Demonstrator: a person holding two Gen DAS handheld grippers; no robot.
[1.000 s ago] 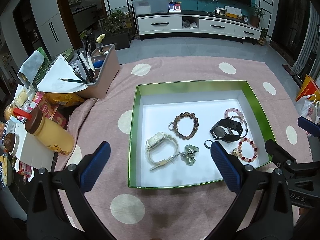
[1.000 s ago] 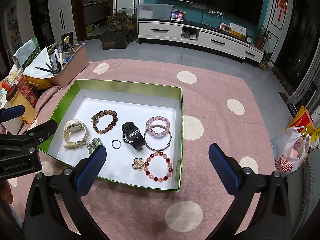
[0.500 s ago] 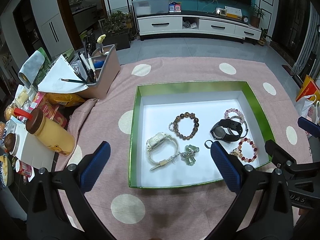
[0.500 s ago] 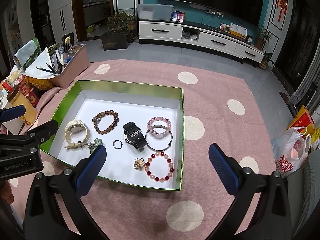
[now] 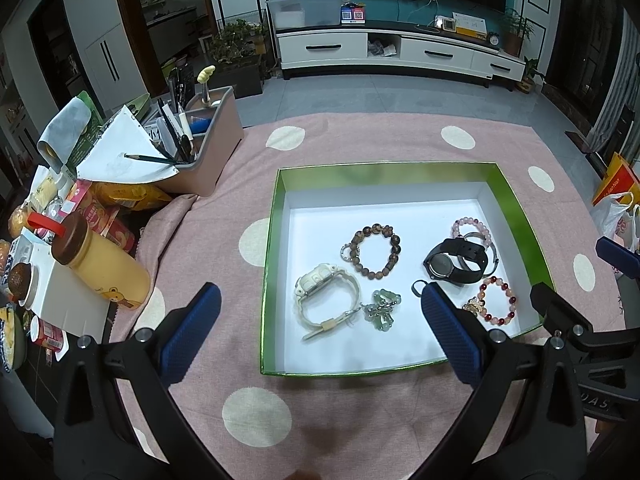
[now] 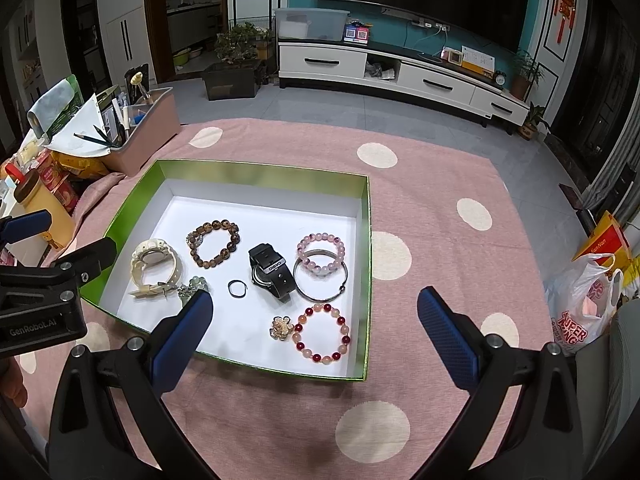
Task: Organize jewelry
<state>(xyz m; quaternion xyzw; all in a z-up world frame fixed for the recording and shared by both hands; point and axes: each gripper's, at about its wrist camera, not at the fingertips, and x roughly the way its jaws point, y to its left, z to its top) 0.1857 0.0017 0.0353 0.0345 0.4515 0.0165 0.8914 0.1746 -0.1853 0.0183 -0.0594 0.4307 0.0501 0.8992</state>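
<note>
Two of my tongs, left gripper (image 5: 320,328) and right gripper (image 6: 316,328), gaping wide, empty, over green-walled white box (image 6: 256,174), black watch (image 6: 270,272) at its middle, beaded bracelets around it.

Pink dotted tablecloth (image 5: 352,400), green tray (image 5: 516,204), pink organizer (image 5: 216,140)

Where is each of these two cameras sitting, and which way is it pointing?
Left wrist view: rides on the left gripper, looking forward and down past its open jaws at the green box of jewelry; the right gripper pokes in at the right edge.
Right wrist view: rides on the right gripper, jaws open, facing the same green box from further right; the left gripper shows at the left edge, with a bit of a hand.
Both views share the black watch, the pink dotted cloth and the TV wall.
</note>
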